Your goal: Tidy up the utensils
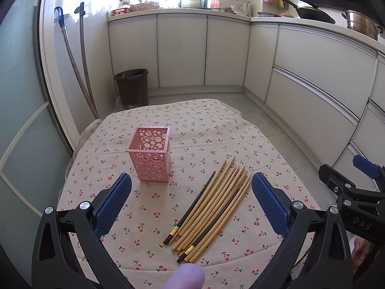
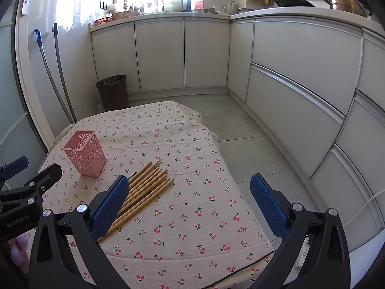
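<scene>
A pile of chopsticks (image 1: 211,207), several pale wooden ones and two dark ones with gold bands, lies on the cherry-print tablecloth (image 1: 192,130). A pink perforated holder (image 1: 151,154) stands upright to their left, and I see nothing inside it. My left gripper (image 1: 191,187) is open and empty, hovering above the chopsticks, just short of the holder. My right gripper (image 2: 189,192) is open and empty above the cloth, to the right of the chopsticks (image 2: 144,187); its left finger hides their near ends. The holder (image 2: 85,154) shows at the left there.
The small table's right edge (image 2: 231,183) drops to a tiled floor. A brown bin (image 1: 132,86) and two hoses (image 1: 81,72) stand behind the table. White kitchen cabinets (image 1: 312,77) run along the back and right. The other gripper shows at each view's edge.
</scene>
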The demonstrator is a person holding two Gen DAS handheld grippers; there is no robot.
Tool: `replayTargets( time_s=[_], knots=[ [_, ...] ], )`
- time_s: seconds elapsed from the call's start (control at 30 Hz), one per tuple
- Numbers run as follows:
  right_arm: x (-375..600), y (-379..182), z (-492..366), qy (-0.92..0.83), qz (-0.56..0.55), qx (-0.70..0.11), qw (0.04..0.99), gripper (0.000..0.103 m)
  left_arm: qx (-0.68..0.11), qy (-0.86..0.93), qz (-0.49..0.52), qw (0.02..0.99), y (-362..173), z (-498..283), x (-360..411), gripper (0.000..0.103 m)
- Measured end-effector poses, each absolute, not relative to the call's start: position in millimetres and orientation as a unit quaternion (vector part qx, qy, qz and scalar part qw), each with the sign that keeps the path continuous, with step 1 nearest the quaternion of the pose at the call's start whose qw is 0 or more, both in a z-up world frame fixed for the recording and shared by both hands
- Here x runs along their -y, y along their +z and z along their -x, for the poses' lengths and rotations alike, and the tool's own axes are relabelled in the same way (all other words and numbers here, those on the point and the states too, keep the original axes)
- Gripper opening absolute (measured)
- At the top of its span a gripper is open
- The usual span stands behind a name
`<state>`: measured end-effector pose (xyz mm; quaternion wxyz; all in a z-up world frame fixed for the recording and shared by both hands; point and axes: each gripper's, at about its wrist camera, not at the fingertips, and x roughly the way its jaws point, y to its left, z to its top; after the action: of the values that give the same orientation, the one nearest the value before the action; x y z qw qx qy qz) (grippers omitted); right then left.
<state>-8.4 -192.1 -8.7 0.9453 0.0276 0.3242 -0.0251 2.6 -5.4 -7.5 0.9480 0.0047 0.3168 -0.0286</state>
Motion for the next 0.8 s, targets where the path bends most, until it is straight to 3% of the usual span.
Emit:
replayTargets(
  time_s=[0.8],
  knots=[
    [192.9, -10.1, 8.2, -0.025, -0.030, -0.326, 0.944, 0.098, -0.320, -0.026, -0.006, 0.947, -9.1, -2.3, 4.2, 0.096]
  ],
)
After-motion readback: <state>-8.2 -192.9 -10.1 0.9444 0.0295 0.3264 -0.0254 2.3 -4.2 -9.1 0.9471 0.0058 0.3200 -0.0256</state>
